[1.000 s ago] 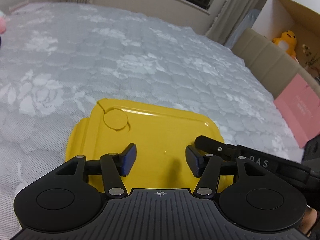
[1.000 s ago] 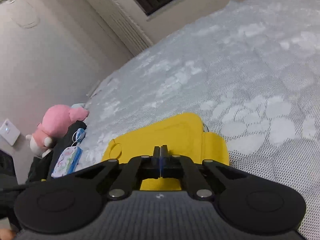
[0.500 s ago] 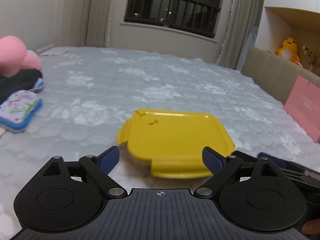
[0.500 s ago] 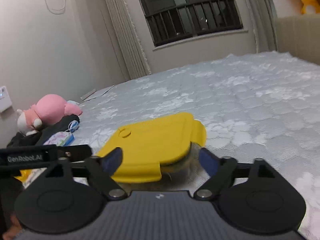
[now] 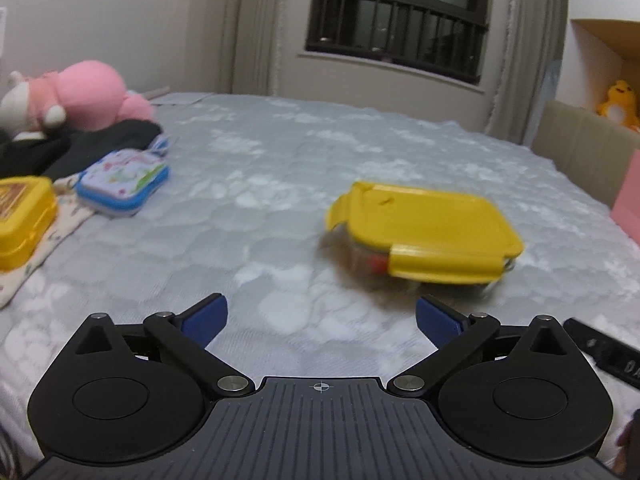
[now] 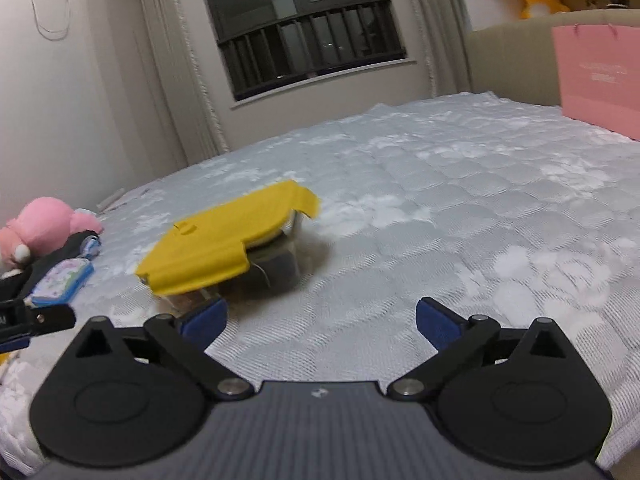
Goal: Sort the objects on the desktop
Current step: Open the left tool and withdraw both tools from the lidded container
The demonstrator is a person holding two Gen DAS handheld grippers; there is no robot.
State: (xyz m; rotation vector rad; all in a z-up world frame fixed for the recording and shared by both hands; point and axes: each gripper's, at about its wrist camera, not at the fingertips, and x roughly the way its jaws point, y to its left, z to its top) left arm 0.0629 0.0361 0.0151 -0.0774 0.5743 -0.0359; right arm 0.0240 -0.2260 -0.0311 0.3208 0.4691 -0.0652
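**Both grippers hang open over the bed, and the yellow box sits alone**

The left gripper point(image 5: 321, 316) has its two blue fingertips spread wide apart, and it holds nothing. The right gripper point(image 6: 321, 316) is spread wide too, with nothing between its tips.

The see-through box with the flat yellow plastic lid point(image 5: 426, 226) sits on the grey-white quilted bed cover point(image 5: 280, 168). In the left wrist view it is right of the middle of the frame, past the right fingertip and not touching it. In the right wrist view the same box point(image 6: 228, 240) is left of the middle, just past the left blue fingertip point(image 6: 204, 318). The box looks a bit blurry.

At the left edge of the left wrist view there is a small yellow plastic box point(image 5: 24, 220). Near it lies a blue-edged pouch with a bright pattern point(image 5: 124, 178). Behind them, in the upper left, a pink and white plush toy point(image 5: 80, 96) rests on a pile of black cloth point(image 5: 92, 144).
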